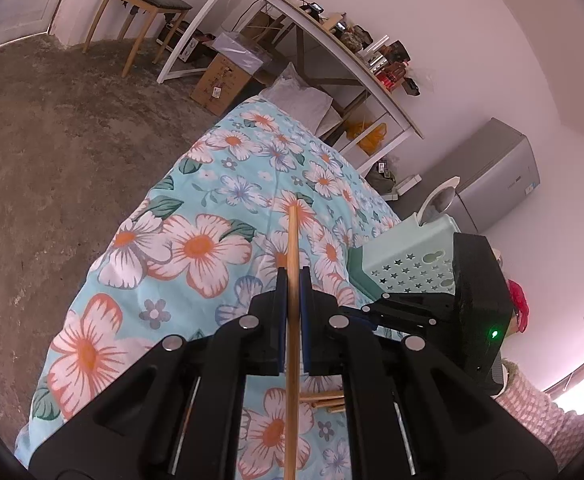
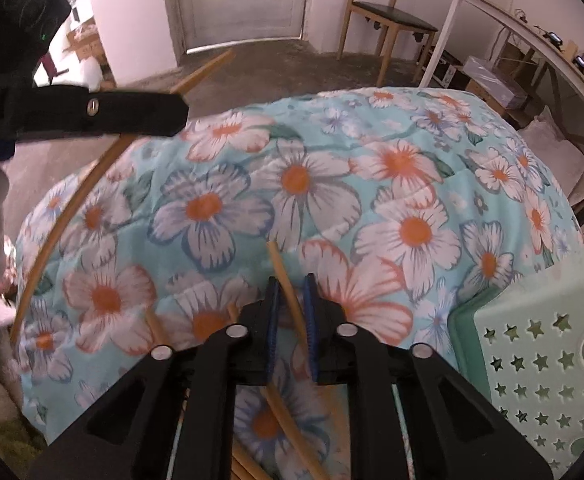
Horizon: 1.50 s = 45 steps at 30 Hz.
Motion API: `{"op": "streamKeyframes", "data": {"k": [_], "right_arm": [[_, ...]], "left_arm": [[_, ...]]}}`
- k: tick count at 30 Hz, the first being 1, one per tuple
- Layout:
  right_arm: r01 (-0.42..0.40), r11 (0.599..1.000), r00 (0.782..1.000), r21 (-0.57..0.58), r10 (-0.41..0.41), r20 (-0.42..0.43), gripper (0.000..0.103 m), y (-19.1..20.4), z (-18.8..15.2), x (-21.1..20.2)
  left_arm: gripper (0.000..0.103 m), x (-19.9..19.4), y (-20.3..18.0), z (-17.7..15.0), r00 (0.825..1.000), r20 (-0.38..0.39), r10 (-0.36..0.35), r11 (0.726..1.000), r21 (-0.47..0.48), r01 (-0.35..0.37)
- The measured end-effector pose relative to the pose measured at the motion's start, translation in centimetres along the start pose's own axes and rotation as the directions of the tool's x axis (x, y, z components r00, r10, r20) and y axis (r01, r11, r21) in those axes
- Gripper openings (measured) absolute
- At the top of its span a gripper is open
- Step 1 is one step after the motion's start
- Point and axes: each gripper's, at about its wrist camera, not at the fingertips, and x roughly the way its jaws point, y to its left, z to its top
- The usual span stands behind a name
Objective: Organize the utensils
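Each of my grippers, left (image 1: 292, 276) and right (image 2: 292, 284), pinches one chopstick (image 1: 292, 320) over the flowered quilt (image 1: 196, 216); the thin sticks could twist loose before reaching the basket (image 2: 540, 360) at lower right.

White walls (image 1: 432, 8) enclose a room with a rough brown concrete floor (image 1: 52, 128). A wooden chair (image 1: 144, 4) with a dark seat stands near a panelled door (image 2: 244, 0). A white-framed table (image 1: 316, 44), cluttered on top, has a cardboard box (image 1: 220, 80) beneath. A grey refrigerator (image 1: 492, 176) stands beyond it.
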Motion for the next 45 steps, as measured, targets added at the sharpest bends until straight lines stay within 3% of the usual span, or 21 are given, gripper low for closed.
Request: {"op": "streamKeyframes", "data": {"k": [4,9,15,24,30,36,41,45], "right_arm": [[0.039,0.998,0.996,0.057,-0.044,0.081,0.006,-1.0,0.1,-2.8],[0.083,0.983,0.97,0.167,-0.118,0.213,0.006,-2.4,-0.5,-8.6],[0.1,0.944,0.91,0.314,-0.214,0.355,0.006,-3.7,-3.1,-16.6],[0.106,0.899,0.839,0.424,-0.309,0.447,0.006,-4.7,-6.8,-22.6],[0.103,0.886,0.765,0.452,-0.361,0.534,0.006,-6.0,-6.8,-26.5],[0.121,0.868,0.662,0.482,-0.432,0.613,0.006,-8.3,-5.6,-31.1],[0.123,0.86,0.599,0.496,-0.463,0.654,0.006,-10.4,-3.8,-32.8],[0.14,0.85,0.571,0.508,-0.489,0.659,0.006,-12.1,-2.2,-32.0]], "left_arm": [[0.005,-0.1,-0.5,0.8,1.0,0.007,-0.016,1.0,0.01,0.015],[0.005,-0.9,-1.8,1.9,0.998,0.047,-0.043,0.999,0.018,0.042],[0.005,-1.8,-3.4,1.9,0.996,0.066,-0.066,0.997,0.05,0.063],[0.005,-1.8,-4.0,1.0,0.998,0.025,-0.056,0.998,0.036,0.055],[0.005,-2.8,-5.4,0.8,0.998,0.039,-0.055,0.996,0.073,0.053],[0.005,-3.7,-6.8,0.5,0.997,0.06,-0.039,0.991,0.126,0.031],[0.005,-4.1,-7.2,0.4,0.997,0.071,-0.038,0.989,0.146,0.027],[0.005,-4.5,-7.7,0.5,0.996,0.087,-0.037,0.986,0.164,0.022]]}}
